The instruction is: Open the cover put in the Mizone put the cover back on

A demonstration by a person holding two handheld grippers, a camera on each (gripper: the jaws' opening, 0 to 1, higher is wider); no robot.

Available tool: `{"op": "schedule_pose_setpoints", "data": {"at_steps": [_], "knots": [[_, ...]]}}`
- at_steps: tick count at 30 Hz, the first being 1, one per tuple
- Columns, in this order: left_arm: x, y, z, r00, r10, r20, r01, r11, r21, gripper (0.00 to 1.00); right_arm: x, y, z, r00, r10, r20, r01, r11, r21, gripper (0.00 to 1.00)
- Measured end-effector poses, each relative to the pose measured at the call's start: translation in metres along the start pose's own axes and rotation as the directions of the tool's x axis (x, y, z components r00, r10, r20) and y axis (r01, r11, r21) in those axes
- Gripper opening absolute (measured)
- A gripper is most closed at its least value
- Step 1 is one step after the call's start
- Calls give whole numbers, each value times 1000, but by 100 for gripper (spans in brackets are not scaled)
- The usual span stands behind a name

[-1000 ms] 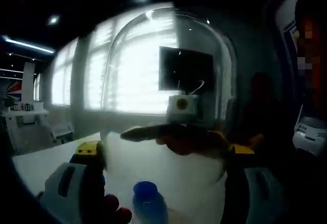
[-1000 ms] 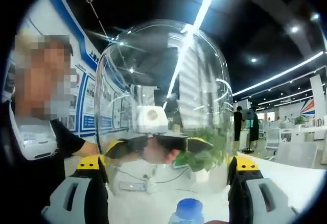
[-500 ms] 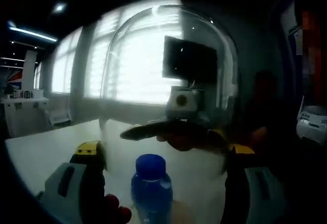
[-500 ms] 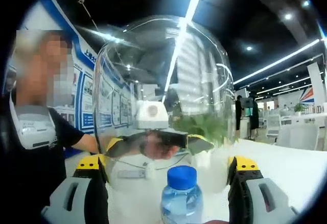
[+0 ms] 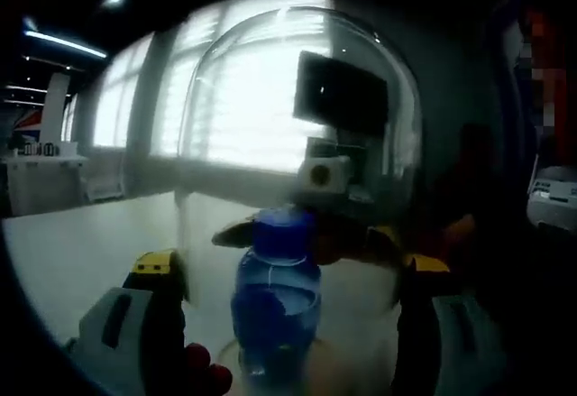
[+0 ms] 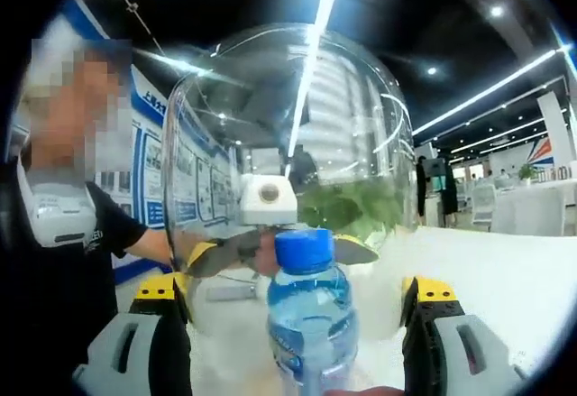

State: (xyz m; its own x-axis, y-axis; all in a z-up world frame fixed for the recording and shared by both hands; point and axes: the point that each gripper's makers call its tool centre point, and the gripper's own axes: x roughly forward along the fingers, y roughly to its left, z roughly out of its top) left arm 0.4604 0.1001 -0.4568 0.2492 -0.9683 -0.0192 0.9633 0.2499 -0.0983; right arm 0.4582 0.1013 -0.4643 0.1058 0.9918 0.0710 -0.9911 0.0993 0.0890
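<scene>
Though upright, Mizone [image 6: 311, 310] btwn jaws.

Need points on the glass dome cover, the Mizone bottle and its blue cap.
glass dome cover [image 6: 361, 89], right gripper view, on its upper curved wall.
Mizone bottle [image 6: 311, 324], right gripper view, on the clear body below the shoulder.
blue cap [image 6: 304, 249], right gripper view, on the cap's side.
</scene>
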Motion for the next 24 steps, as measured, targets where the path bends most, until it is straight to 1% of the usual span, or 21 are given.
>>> {"op": "schedule_pose_setpoints", "data": {"at_steps": [10,15,21,24], "knots": [[7,6,-30,1000,-9,-13,9,1000,-26,83,-5,-6,-30,999,-7,-43,8,1000,21,90],[7,6,-47,999,-11,-45,11,1000,-14,83,-5,-6,-47,996,-2,-89,3,1000,7,90],[7,5,-57,998,-11,-67,10,1000,-18,84,-6,-7,-57,995,-1,-101,3,1000,14,90],[8,3,-63,996,-12,-83,12,1000,-10,84,-6,-6,-62,993,0,-119,0,1000,6,90]]}}
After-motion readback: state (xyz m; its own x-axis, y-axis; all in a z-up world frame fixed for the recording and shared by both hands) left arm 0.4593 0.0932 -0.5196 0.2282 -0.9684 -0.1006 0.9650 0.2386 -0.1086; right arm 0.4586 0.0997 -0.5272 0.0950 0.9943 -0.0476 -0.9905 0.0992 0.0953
